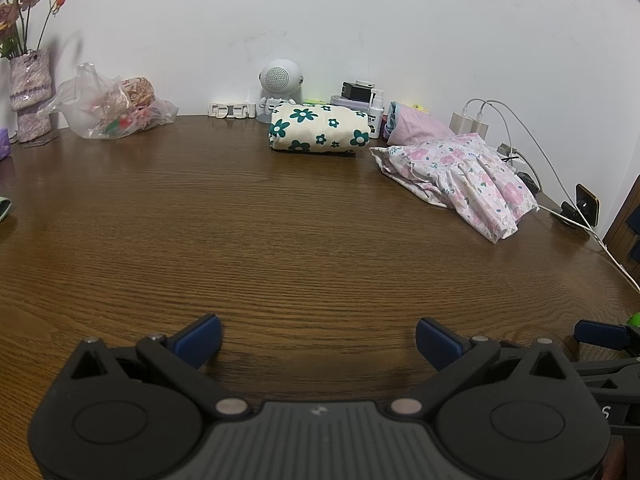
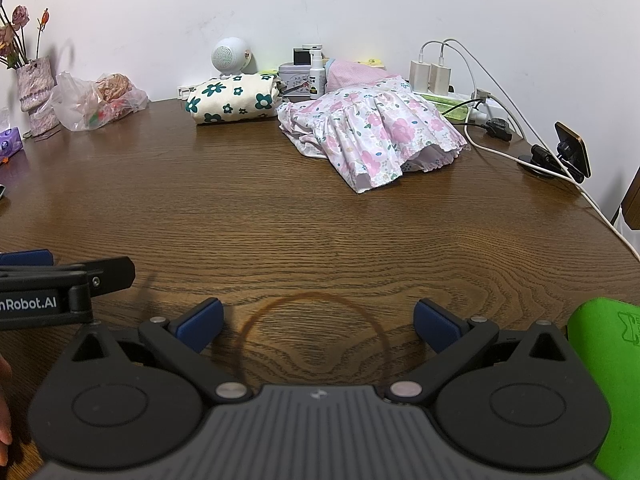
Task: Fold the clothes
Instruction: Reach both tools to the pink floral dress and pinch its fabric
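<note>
Currently pink floral dress (image 2: 376, 132) lies crumpled, unfolded on wooden table (image 2: 280, 216), beside folded cream green-flower garment (image 2: 234, 98); left gripper (image 1: 318, 340) and right gripper (image 2: 318, 322) both spread wide, empty.

Both black grippers carry blue-padded jaws, silver pivot screws, perhaps ribbed grey housings.

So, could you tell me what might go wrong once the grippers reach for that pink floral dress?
The pink floral dress lies heaped beside white charger cables; a grab at its far edge could snag them. The folded green-flowered cloth sits close on its other side, so dragging the dress might undo it.
</note>
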`<state>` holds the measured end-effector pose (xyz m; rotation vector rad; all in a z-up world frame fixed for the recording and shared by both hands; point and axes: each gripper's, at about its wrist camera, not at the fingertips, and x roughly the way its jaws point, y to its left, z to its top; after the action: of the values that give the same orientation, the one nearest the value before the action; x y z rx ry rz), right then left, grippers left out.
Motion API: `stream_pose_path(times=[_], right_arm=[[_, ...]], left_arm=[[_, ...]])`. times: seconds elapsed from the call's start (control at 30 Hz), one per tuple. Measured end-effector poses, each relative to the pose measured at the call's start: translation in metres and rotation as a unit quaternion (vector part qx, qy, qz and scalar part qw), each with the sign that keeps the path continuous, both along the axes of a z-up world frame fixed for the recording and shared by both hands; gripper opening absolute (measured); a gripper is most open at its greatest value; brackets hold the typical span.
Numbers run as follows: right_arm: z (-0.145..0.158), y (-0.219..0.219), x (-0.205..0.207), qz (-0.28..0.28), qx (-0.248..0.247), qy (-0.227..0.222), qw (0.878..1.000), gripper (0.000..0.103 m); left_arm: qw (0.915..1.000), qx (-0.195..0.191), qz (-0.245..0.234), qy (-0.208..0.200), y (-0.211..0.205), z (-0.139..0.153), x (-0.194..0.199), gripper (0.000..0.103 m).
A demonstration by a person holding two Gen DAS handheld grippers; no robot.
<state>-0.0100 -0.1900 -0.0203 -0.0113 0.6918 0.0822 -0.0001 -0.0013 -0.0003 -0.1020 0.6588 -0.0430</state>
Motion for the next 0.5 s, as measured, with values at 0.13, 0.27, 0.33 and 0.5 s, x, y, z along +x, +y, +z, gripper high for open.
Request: stream_pose_path(times=[0.13,0.27,0.33,0.5], right_arm=[[0.011,-0.006,0.002,0.031,0.047,0.017,0.998,0.103],[0.065,-0.036,0.002,0.053,0.079,-0.016,0.995,0.102],[0.094,-0.052,0.009,0.050,0.028,-0.050,0.997,0.103],[0.115,-0.121,0.090,0.008,-0.003,-0.001,1.000,0.103]], left_arm=[[0.9982,-0.057,-0.013,-0.010,-0.011,0.018,0.006,0.096],[0.9861,-0.122,-0.094,-0.062,-0.030,0.052,0.022,0.103],[0.9820,-0.148,-0.104,-0.055,-0.039,0.060,0.044,0.103],[0.9865,-0.147,-0.071,-0.012,-0.068,0.052,0.110,0.102]])
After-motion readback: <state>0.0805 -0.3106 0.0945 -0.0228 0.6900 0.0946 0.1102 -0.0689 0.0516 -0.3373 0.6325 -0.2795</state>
